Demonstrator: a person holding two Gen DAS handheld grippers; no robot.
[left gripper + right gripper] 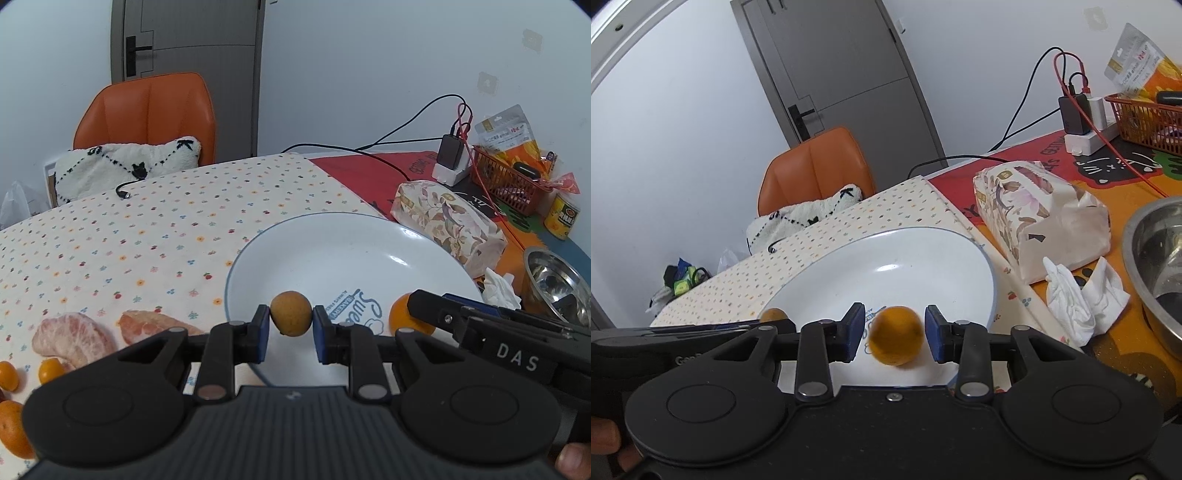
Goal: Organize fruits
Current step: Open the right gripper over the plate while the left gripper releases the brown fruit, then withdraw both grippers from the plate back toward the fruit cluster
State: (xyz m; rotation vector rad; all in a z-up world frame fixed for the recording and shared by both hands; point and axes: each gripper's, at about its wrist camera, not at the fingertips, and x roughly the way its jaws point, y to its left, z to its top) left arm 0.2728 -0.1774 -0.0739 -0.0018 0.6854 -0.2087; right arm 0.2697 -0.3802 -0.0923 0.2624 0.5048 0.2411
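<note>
Left gripper (291, 325): blue pads pinch a small round tan-brown fruit (291, 313) from both sides, held over the near rim of the wide white plate with a thin blue edge line (332, 236).

Right gripper (895, 332): jaws spread. A blurred round orange fruit (894, 335) sits between the pads with a gap on each side; contact with the plate cannot be judged.

Left wrist view shows the right gripper entering from the right, the orange fruit at its tip over the plate's blue printed logo.

On the dotted cream tablecloth (147, 236), left of the plate: 2 peeled pink pomelo segments (72, 341), with several small oranges (50, 370) near the frame's left edge.

Right of the plate: floral-wrapped tissue pack (1039, 221), crumpled white tissue (1078, 295), shiny steel bowl (1156, 266).
</note>
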